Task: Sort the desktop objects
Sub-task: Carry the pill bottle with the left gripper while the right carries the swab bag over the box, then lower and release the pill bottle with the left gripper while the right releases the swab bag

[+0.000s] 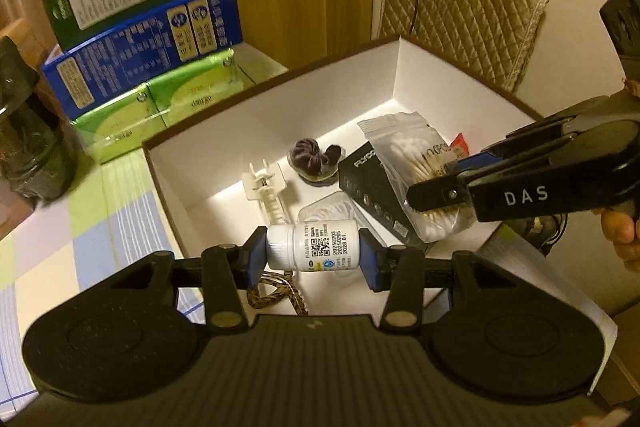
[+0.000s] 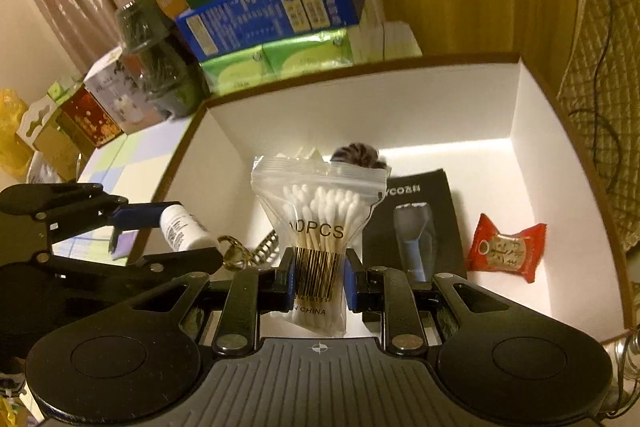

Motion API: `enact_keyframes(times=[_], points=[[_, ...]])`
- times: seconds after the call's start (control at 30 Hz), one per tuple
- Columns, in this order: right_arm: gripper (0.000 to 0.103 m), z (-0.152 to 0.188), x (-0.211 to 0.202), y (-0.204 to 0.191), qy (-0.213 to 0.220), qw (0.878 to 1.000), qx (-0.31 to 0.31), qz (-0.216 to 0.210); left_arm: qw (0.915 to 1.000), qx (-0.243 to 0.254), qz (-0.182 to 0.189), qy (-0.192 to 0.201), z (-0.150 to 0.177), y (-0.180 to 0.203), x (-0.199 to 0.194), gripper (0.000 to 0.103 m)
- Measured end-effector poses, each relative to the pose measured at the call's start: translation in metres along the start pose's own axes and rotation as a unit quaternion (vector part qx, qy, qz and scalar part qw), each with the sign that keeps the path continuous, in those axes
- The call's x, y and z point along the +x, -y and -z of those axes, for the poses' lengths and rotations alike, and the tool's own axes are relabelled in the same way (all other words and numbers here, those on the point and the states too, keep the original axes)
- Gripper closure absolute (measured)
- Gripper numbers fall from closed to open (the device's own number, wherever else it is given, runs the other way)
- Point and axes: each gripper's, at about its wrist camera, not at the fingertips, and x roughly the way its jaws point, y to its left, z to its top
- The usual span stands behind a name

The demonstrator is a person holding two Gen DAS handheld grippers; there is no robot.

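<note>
My left gripper (image 1: 312,259) is shut on a small white pill bottle (image 1: 316,245), held sideways above the near edge of a white open box (image 1: 280,115). My right gripper (image 2: 318,277) is shut on a clear bag of cotton swabs (image 2: 316,227), held upright over the same box (image 2: 440,99). The right gripper (image 1: 448,183) with the bag (image 1: 416,163) also shows in the left wrist view at the right. The left gripper (image 2: 176,231) with the bottle (image 2: 184,229) shows in the right wrist view at the left.
Inside the box lie a black shaver box (image 2: 416,223), a red snack packet (image 2: 506,247), a purple scrunchie (image 1: 316,157), a white plastic clip (image 1: 266,187) and a patterned cord (image 1: 276,293). Stacked green and blue cartons (image 1: 140,39) and a dark bottle (image 1: 24,131) stand left on a checked cloth (image 1: 80,239).
</note>
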Motion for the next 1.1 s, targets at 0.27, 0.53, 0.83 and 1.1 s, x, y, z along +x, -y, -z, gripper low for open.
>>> enact_keyframes(times=[0.27, 0.53, 0.83, 1.1], points=[[0.083, -0.004, 0.017, 0.01, -0.031, 0.999, 0.007, -0.007, 0.999, 0.009, 0.01, -0.042, -0.003, 0.001, 0.032, 0.061], [0.082, -0.004, 0.027, 0.012, -0.047, 0.999, 0.005, -0.015, 0.9964, 0.018, 0.02, -0.081, -0.003, 0.002, 0.055, 0.061], [0.082, -0.003, 0.028, 0.016, -0.059, 0.998, 0.003, -0.016, 0.9954, 0.022, 0.029, -0.089, -0.002, 0.004, 0.062, 0.062], [0.082, -0.004, 0.028, 0.012, -0.062, 0.998, -0.007, -0.019, 0.9958, 0.018, 0.022, -0.087, -0.002, -0.002, 0.059, 0.057]])
